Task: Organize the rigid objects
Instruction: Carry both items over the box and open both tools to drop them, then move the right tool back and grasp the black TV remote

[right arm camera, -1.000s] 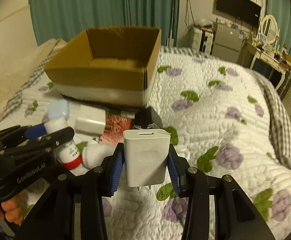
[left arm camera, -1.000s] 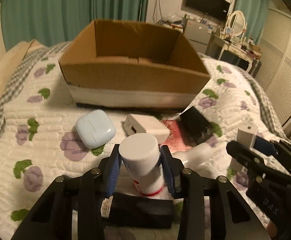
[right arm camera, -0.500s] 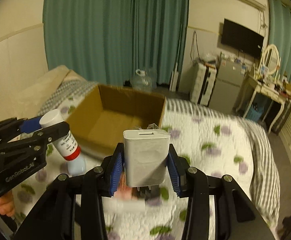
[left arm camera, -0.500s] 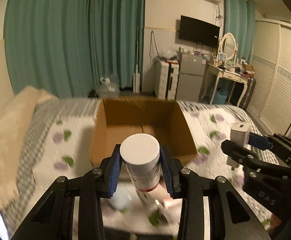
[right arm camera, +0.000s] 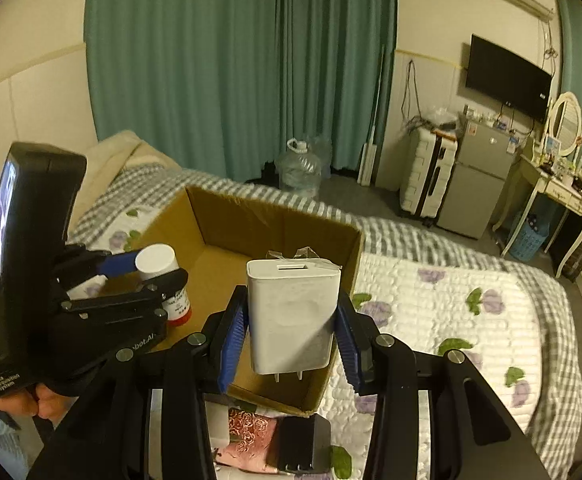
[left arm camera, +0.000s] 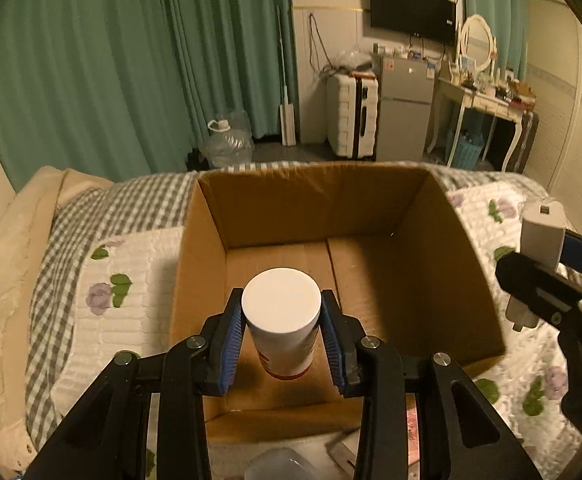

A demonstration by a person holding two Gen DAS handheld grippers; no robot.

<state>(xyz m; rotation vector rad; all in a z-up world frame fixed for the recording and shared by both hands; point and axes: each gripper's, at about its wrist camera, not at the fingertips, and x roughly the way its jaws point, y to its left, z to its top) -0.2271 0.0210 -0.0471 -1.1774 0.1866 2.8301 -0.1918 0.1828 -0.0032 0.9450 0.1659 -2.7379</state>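
Left claw [left arm camera: 281, 344] grips white pill bottle [left arm camera: 279, 322]; right claw [right arm camera: 293, 342] grips white charger [right arm camera: 293, 316]. Both over cardboard box [left arm camera: 371, 216]: lower first, release low, well apart.

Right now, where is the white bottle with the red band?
The white bottle is clamped in the left gripper, in the air above the open cardboard box, left of the right gripper's white charger.

— What sort of place am I steering in?
— A home bedroom: I see a bed with a flower-print quilt [right arm camera: 443, 300], teal curtains [right arm camera: 231, 68], a wall-mounted black television [right arm camera: 507, 76], a white vanity with oval mirror [right arm camera: 567, 124].
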